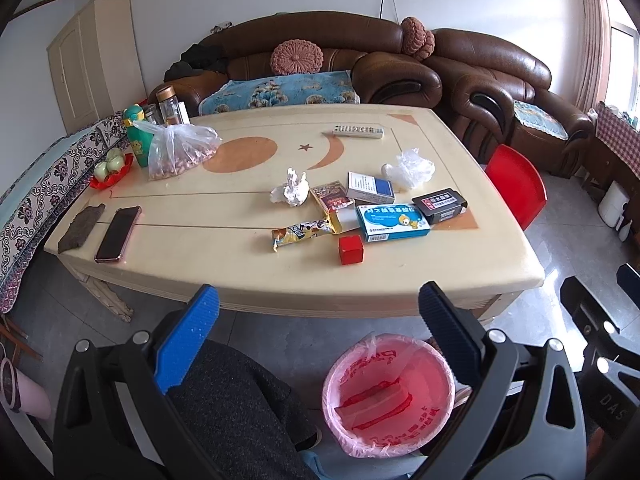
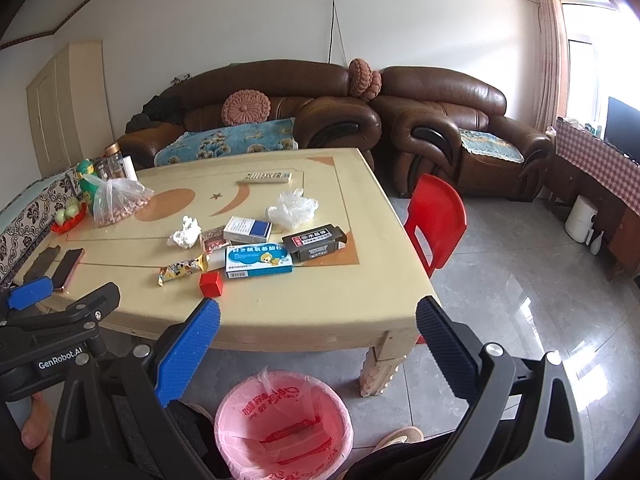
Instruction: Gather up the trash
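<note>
While both grippers hang short of the cream rectangular table (image 1: 192,240), nothing sits between their fingers: the left gripper (image 1: 318,316) has its jaws spread wide and released, and the right gripper (image 2: 318,330) likewise stands released and empty.

Trash lies clustered right of centre in the left wrist view. A crumpled white tissue (image 1: 291,189) sits near mid-table, with a torn dark red and yellow carton (image 1: 333,202) just beside it. A yellow snack wrapper (image 1: 301,233) lies lower, touching the carton's open flap, and a small red cube-shaped box (image 1: 351,250) stands nearest the table's front edge. A blue and white medicine box (image 1: 392,222) rests between a white and navy box (image 1: 370,187) and a black rectangular box (image 1: 439,205). A crumpled clear plastic bag (image 1: 410,168) lies beyond them.

Down at the bottom of both frames, a round bin lined with a pink printed bag (image 1: 388,398) stands on the grey floor, in front of the table.
</note>
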The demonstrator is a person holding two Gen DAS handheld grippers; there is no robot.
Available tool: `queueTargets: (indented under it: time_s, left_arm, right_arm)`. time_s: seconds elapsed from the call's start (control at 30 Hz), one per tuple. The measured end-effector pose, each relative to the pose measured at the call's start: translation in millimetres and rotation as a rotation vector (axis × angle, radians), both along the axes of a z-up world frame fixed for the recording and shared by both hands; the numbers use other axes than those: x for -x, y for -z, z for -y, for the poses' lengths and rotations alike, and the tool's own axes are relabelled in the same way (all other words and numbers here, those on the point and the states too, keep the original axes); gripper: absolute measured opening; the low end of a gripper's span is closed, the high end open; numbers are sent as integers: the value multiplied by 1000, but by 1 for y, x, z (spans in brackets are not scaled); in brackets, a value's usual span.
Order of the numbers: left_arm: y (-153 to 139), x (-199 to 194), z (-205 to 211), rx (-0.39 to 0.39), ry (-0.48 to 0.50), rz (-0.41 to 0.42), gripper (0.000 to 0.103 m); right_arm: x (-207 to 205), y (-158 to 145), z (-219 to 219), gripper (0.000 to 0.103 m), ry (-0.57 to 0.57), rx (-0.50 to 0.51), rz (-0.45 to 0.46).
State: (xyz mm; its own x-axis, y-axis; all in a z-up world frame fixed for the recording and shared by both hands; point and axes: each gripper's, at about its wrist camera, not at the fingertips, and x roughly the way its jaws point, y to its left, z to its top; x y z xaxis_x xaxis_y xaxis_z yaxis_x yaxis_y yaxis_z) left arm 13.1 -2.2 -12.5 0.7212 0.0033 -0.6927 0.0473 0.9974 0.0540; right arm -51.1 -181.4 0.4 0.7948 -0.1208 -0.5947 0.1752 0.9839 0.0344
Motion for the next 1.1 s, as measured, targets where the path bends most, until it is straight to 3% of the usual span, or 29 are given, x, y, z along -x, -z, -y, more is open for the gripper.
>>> queueTargets:
  time_s: [0.57,0.7,0.93,1.1]
  left_arm:
    - [47,-75,-20,-27,-48,-131,98]
    - [45,-100,-34,-23,-78,-141,98]
    - [42,-148,-45,-25,-101,-145,98]
    - [47,-187,-37,-57,-49,-184,98]
  right_arm:
    - [-70,42,13,96,-65,27,-92]
    - [-99,48,29,96,-78,-38,-128]
    - [-159,55,47,96,-114,-66,-179]
    - [-207,55,52,96,-167,-86,-230]
